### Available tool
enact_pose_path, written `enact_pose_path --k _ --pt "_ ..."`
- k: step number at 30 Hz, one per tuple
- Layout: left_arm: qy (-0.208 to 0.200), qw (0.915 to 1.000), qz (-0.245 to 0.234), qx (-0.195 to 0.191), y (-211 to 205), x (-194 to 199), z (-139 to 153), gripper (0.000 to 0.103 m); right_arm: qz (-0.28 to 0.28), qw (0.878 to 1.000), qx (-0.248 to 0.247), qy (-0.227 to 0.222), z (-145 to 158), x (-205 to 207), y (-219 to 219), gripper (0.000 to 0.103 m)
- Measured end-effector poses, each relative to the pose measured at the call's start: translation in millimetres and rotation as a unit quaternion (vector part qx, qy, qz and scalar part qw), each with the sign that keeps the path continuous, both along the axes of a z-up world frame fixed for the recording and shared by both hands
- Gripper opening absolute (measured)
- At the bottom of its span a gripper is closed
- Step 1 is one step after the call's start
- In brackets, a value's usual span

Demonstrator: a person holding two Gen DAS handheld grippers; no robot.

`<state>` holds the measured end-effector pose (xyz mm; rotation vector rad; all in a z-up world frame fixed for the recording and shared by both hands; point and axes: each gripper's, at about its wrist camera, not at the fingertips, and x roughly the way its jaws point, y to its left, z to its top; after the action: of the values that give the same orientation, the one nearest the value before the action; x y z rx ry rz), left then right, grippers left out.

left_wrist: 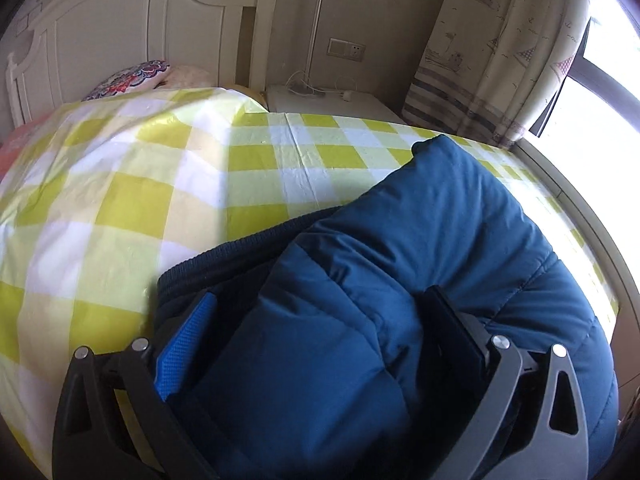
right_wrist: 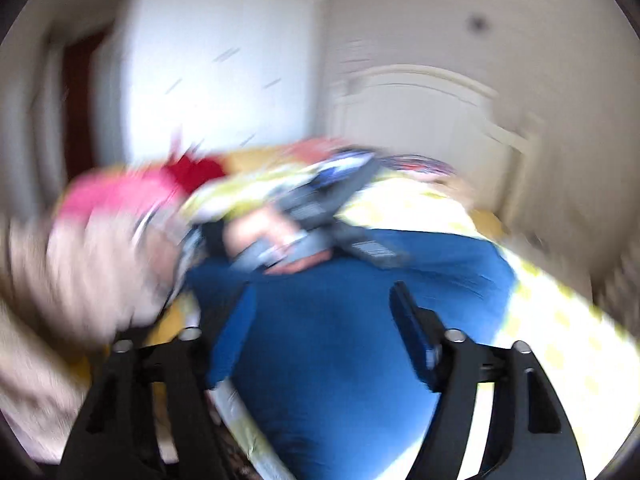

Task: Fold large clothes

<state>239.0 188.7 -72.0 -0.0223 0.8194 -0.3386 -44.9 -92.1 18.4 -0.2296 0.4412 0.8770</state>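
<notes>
Bedroom scene, two wrist views. Blue quilted jacket [left_wrist: 420,248] lies in a bulky fold on a bed covered by a yellow-green and white checked sheet [left_wrist: 168,184], toward the side of the bed nearest the window [left_wrist: 608,92]. In the left wrist view, the left gripper [left_wrist: 316,308] has a thick padded fold of the jacket filling the space between its jaws; the blue-padded finger sits against the dark ribbed hem on one side and the black finger presses into the fabric on the other, so the jaws are closed on the jacket. Behind the bed stand a white headboard [left_wrist: 132,28], a patterned pillow [left_wrist: 128,78], a white bedside cabinet [left_wrist: 332,100] with a cable on it, and a printed curtain [left_wrist: 492,48]. The right wrist view is heavily motion-blurred. There the right gripper [right_wrist: 320,312] hangs above the jacket with its jaws standing apart and no fabric pinched between them; the jacket surface lies below and beyond the fingers. Farther along, the person's hand [right_wrist: 260,236] holds the other gripper down on the jacket. A pale sleeve [right_wrist: 64,280] crosses the left edge, with pink and red cloth [right_wrist: 132,192] blurred behind it.
</notes>
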Motion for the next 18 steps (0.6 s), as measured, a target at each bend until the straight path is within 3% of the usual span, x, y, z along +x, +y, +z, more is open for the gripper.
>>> enact_pose_path --k 2,4,7,9,10,15,18 --pt "-0.007 0.9999 0.003 0.013 -2.3 -1.1 0.3 0.101 -0.021 1.0 0.017 0.008 -0.6 5.6 -8.7 0.062" --pt "-0.009 0.9999 0.004 0.013 -2.0 -1.2 1.6 0.101 -0.007 1.0 0.0 0.007 -10.2 0.8 3.6 0.062" --pt "-0.013 0.9999 0.006 0.009 0.0 -6.6 6.5 0.101 0.048 0.994 -0.097 0.009 -52.9 -12.7 52.3 0.063" --pt "-0.019 0.9997 0.012 0.005 3.8 -9.9 5.8 0.101 0.04 0.986 -0.15 -0.057 -80.8 -28.7 73.8 0.063" --pt "-0.019 0.9997 0.014 0.003 5.0 -10.4 5.7 0.101 0.042 0.985 -0.157 -0.061 -84.7 -29.8 76.9 0.063" --pt "-0.028 0.9991 0.023 0.024 0.7 -14.8 8.3 0.101 0.064 0.988 -0.143 -0.009 -71.0 -18.6 64.7 0.063" --pt "-0.032 0.9988 0.03 0.021 3.4 -15.9 7.9 0.101 0.076 0.989 -0.128 -0.015 -43.2 -11.7 48.6 0.063"
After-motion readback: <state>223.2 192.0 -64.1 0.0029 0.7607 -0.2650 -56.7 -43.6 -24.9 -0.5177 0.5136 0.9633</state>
